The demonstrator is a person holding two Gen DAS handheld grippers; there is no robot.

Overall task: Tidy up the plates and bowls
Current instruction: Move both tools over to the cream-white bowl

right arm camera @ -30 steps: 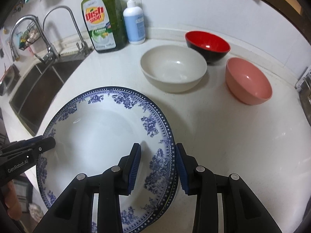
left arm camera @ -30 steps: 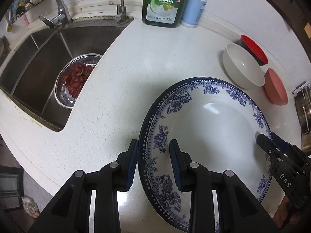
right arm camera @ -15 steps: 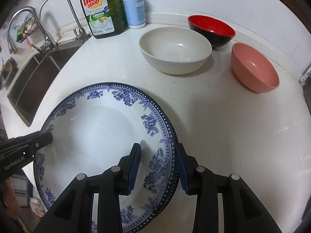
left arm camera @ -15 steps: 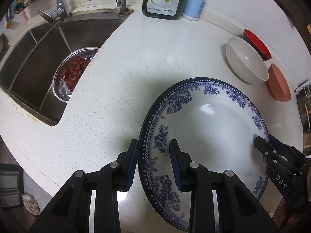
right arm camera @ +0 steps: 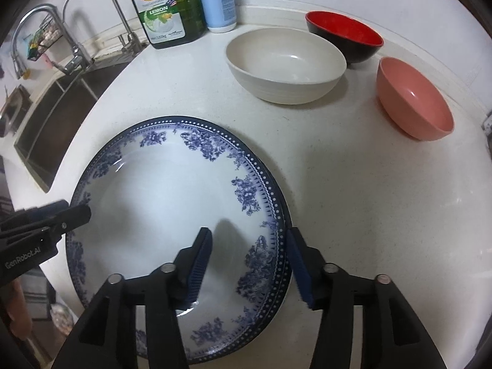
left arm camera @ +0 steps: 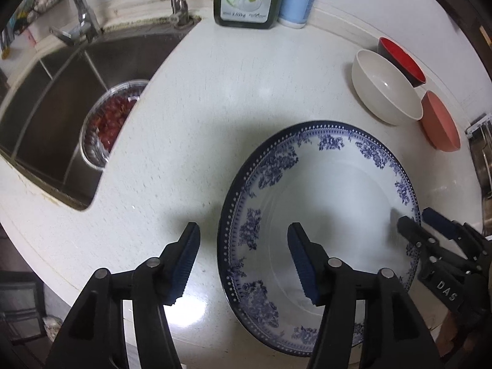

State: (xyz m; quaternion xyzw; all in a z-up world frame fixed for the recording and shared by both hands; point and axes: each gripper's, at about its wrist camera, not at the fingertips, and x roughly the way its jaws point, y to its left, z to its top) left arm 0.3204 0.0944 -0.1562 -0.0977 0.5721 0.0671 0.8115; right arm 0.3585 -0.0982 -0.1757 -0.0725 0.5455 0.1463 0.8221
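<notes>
Straddling the rim of the round blue-and-white floral ceramic plate, stacked on a matching plate on the white counter, the left gripper and right gripper are opening, pads clear. Glazed ware looks heavy, slippery, brittle; opposite rims give the surest hold.

You see a white plate with blue flowers, cream bowl, red-and-black bowl, pink bowl, speckled white table.
</notes>
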